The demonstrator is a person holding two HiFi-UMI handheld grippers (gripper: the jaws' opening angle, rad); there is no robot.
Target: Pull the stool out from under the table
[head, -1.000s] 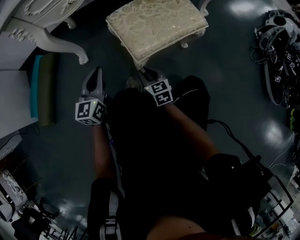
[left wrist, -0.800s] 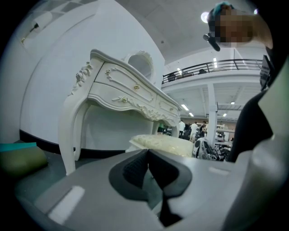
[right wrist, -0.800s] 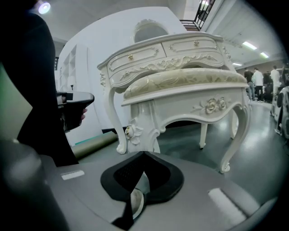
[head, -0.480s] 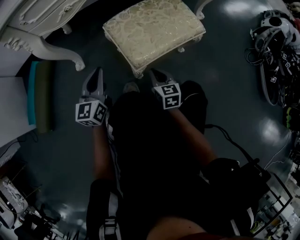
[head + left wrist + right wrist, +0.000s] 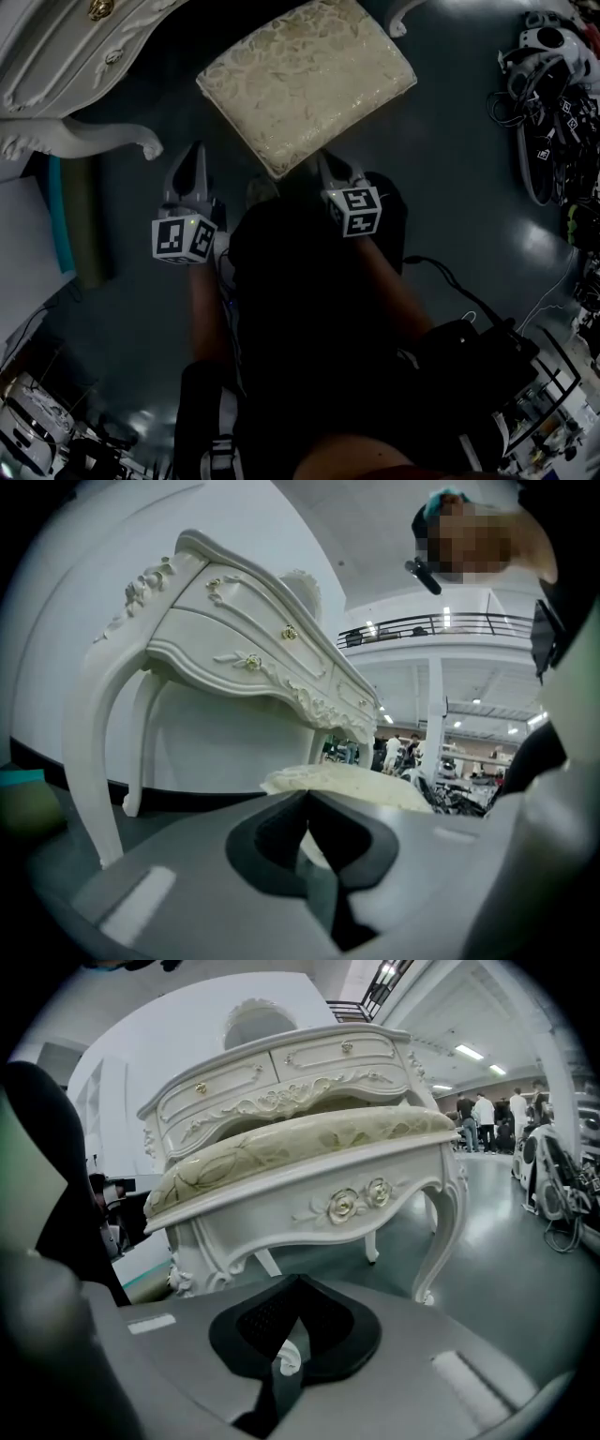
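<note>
Cream brocade stool (image 5: pixel 305 80) sits out from the table (image 5: pixel 52 37), near us; pull looks nearly done. We note left gripper (image 5: pixel 194 152) and right gripper (image 5: pixel 330 161) fingers closed, empty.

a: where could a gripper pass?
b: right of the stool (image 5: pixel 309 80) the floor (image 5: pixel 450 159) lies bare as far as the heap of gear and cables (image 5: pixel 553 103) at the far right edge
a: and on the left?
b: tighter. a carved leg (image 5: pixel 94 141) of the table (image 5: pixel 56 37) curls out near the left gripper (image 5: pixel 193 159), and a green pad (image 5: pixel 84 220) lies on the floor further left. between that leg and the stool a strip of floor is open
a: straight ahead?
b: the stool's near edge stands just in front of the right gripper (image 5: pixel 330 164), and the table closes off the upper left
</note>
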